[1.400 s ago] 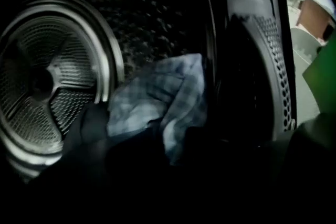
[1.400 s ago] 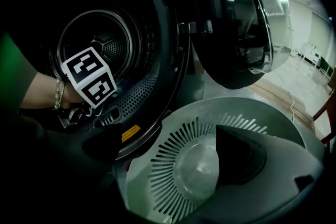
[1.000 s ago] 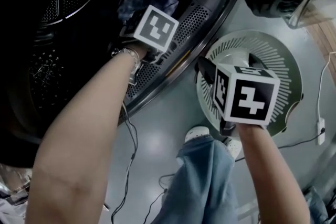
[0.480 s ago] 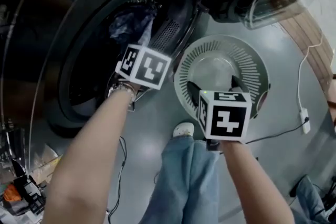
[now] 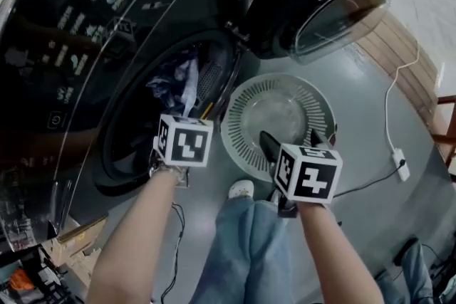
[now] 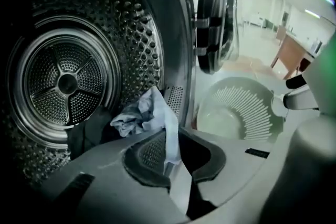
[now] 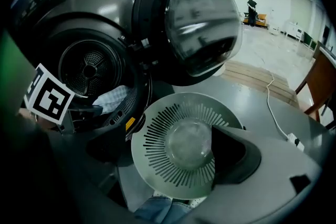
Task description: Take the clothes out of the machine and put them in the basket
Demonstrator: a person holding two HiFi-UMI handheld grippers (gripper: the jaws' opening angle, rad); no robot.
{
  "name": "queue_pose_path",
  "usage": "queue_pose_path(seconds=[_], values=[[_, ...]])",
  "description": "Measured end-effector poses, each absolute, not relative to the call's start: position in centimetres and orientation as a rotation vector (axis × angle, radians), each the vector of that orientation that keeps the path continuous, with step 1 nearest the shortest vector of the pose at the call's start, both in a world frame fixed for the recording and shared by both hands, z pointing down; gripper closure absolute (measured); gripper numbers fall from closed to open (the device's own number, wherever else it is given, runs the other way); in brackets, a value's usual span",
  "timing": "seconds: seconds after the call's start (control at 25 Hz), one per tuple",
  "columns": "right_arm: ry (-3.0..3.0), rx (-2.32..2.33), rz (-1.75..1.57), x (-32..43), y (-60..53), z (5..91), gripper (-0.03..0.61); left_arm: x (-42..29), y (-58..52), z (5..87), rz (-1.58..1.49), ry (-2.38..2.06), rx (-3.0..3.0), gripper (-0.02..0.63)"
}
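Left gripper [image 6: 176, 157]: jaws clamped on a hanging fold of the pale blue garment [image 6: 157, 118].
Right gripper [image 7: 173, 165]: jaws wide but closing, with nothing between them; it hangs above the basket [image 7: 152, 134].
Garment's place: bunched at the lip of the drum [image 6: 68, 81], beside dark clothes [image 6: 84, 136].
Handling: probably light and limp, apt to trail and snag; a thick bunch should hold better than a thin edge.
Basket's place: on the floor just beside the machine, empty.
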State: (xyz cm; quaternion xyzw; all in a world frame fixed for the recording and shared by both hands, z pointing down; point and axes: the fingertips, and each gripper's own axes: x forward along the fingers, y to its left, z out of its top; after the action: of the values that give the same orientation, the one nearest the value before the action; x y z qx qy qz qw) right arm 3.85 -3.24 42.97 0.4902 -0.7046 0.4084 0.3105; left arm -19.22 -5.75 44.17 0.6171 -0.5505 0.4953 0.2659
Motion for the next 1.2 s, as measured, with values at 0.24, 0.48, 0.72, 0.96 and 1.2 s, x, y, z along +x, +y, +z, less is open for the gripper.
queue_pose_path(seconds=[0.24, 0.48, 0.72, 0.96, 1.2], values=[[-1.87, 1.331, 1.084, 7.1, -2.9, 41.4, 0.075, -14.3, -4.9, 41.9, 1.252, -1.457, 1.751, 0.571], [-1.839, 1.352, 1.075, 9.9, -2.1, 41.8, 0.077, -9.0, -4.0, 41.3, 1.153, -1.364, 1.801, 0.571], [-1.779, 1.384, 1.09, 12.9, -0.4, 43.0, 0.078, -2.7, -3.9, 40.5, 1.037, -1.191, 1.929, 0.571], [-1.705, 1.436, 1.106, 15.8, 1.3, 44.0, 0.093, 4.6, -2.8, 38.9, 0.866, -0.944, 2.068, 0.571], [-1.698, 1.454, 1.114, 16.3, 1.5, 44.2, 0.107, 6.3, -2.0, 39.8, 0.898, -0.933, 2.062, 0.569]])
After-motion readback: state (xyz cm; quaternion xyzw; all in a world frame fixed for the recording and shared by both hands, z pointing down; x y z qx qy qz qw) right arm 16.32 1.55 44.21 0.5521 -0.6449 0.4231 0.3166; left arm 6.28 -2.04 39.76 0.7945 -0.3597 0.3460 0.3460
